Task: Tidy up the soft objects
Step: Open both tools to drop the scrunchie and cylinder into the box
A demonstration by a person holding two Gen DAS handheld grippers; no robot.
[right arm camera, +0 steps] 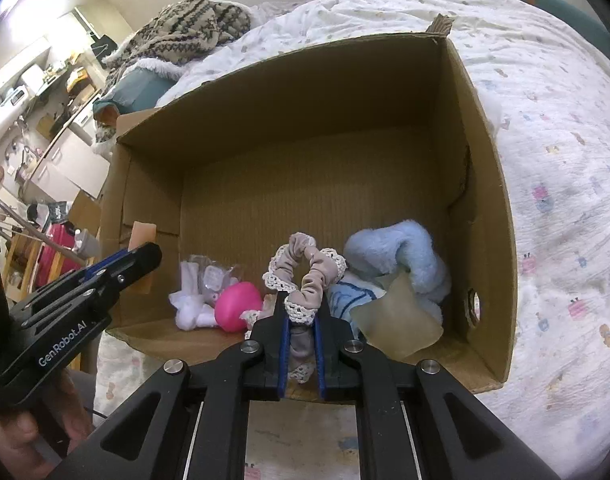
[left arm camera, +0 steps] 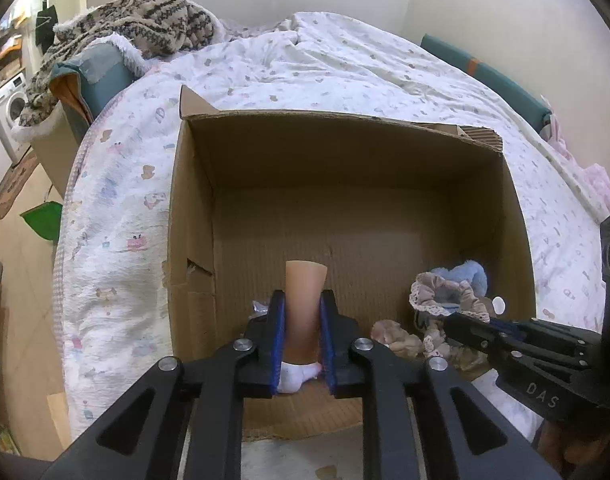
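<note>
An open cardboard box (left arm camera: 345, 160) lies on the bed. My left gripper (left arm camera: 303, 300) is shut on a beige soft block (left arm camera: 305, 292) and holds it over the box's near left; it also shows in the right wrist view (right arm camera: 145, 256). My right gripper (right arm camera: 301, 300) is shut on a beige lace-trimmed scrunchie (right arm camera: 305, 272) above the box's near side; the scrunchie also shows in the left wrist view (left arm camera: 445, 296). In the box lie a pink ball (right arm camera: 237, 306), a white sock (right arm camera: 191, 304), a light blue plush (right arm camera: 405, 256) and a translucent yellowish pad (right arm camera: 397, 320).
The bed's white printed quilt (left arm camera: 345, 64) surrounds the box (right arm camera: 485, 160). A knitted patterned blanket (left arm camera: 145, 20) lies on a teal cushion at the far left. A washing machine (left arm camera: 9, 108) and floor clutter are off the bed's left side.
</note>
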